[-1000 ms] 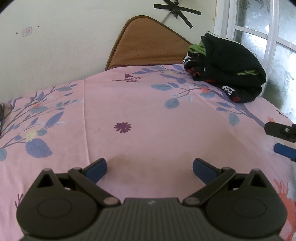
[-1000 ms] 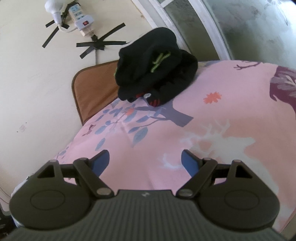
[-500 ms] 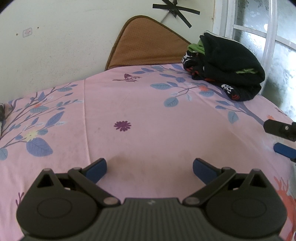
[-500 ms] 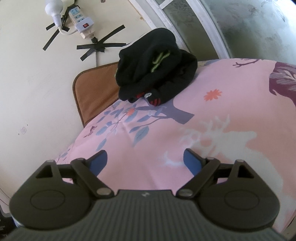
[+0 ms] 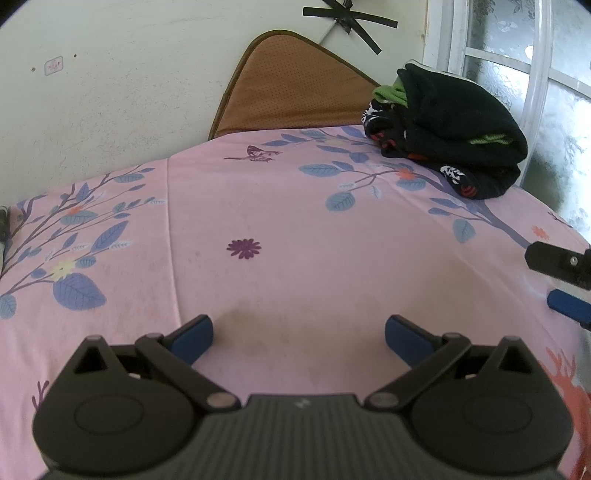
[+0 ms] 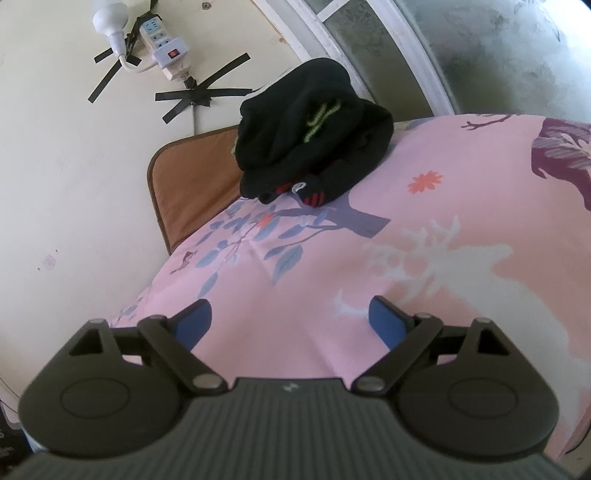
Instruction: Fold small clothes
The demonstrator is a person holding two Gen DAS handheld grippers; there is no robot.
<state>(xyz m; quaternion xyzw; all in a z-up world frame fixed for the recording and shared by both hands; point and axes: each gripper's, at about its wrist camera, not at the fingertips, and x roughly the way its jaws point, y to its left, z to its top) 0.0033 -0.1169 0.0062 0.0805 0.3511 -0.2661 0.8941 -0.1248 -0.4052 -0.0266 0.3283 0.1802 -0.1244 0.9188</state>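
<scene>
Two views over a bed with a pink floral sheet, one from each hand-held gripper.

Left view: the left gripper fills the bottom of the frame at 6 o'clock, its two blue-padded fingers spread wide apart with nothing between them but bare sheet. A pile of dark clothes — mostly black, with bits of green, red and white — sits on the far corner of the bed at about 1 o'clock, well apart from the fingers. Behind the bed at 12 o'clock a brown pad leans against a cream wall, with black tape crossed on the wall above it. A window stands at 2 o'clock, just behind the pile. At 3 o'clock the tip of the right gripper pokes in from the edge, above the sheet.

Right view: the right gripper sits at 6 o'clock, fingers likewise spread wide and holding nothing. The clothes lie at 12 o'clock on the bed's far edge, well apart from the fingers. A white power strip is taped to the wall at 11 o'clock, beside a white bulb — the brown pad shows at 10 o'clock
</scene>
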